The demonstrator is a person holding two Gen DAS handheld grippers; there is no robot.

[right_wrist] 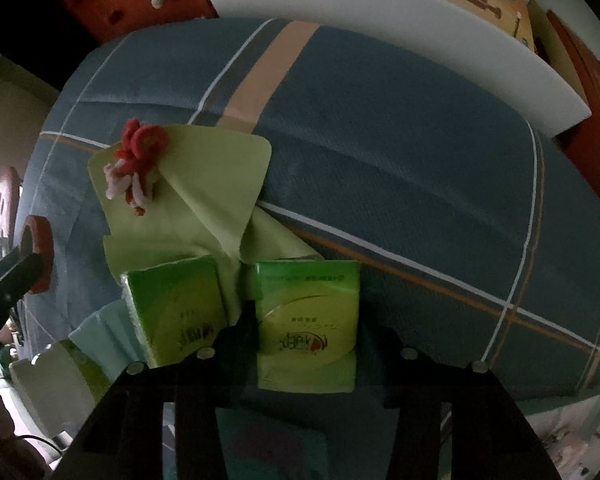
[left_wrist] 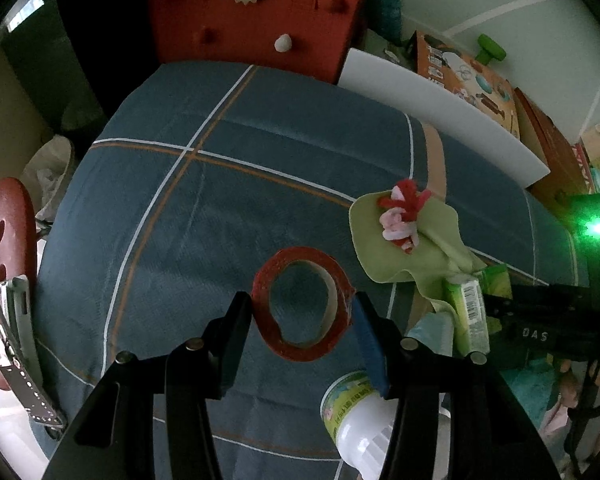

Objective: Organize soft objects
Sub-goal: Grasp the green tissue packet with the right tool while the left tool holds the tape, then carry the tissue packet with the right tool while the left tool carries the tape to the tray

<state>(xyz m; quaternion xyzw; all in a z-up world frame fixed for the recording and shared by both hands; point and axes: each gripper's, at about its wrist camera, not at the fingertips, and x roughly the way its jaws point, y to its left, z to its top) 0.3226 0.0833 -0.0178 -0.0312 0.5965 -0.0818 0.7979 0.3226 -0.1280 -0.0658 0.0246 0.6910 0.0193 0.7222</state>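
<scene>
left claw (left_wrist: 302, 312) pinches the red tape roll (left_wrist: 302, 304) across its ring, squashed oval on the bed (left_wrist: 220, 200). right claw (right_wrist: 306, 320) grips a green tissue pack (right_wrist: 308, 324), its twin (right_wrist: 176, 312) at nine o'clock, touching the green cloth (right_wrist: 204, 184). risks: the roll springing out of the pads, or the lifted pack dragging the cloth and its pipe-cleaner flower (right_wrist: 136, 160) at ten o'clock.

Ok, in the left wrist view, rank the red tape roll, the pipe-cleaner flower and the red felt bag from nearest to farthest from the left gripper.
1. Red tape roll, squeezed between the left gripper fingers.
2. Pipe-cleaner flower, up right on the green cloth.
3. Red felt bag, at the far edge.
</scene>
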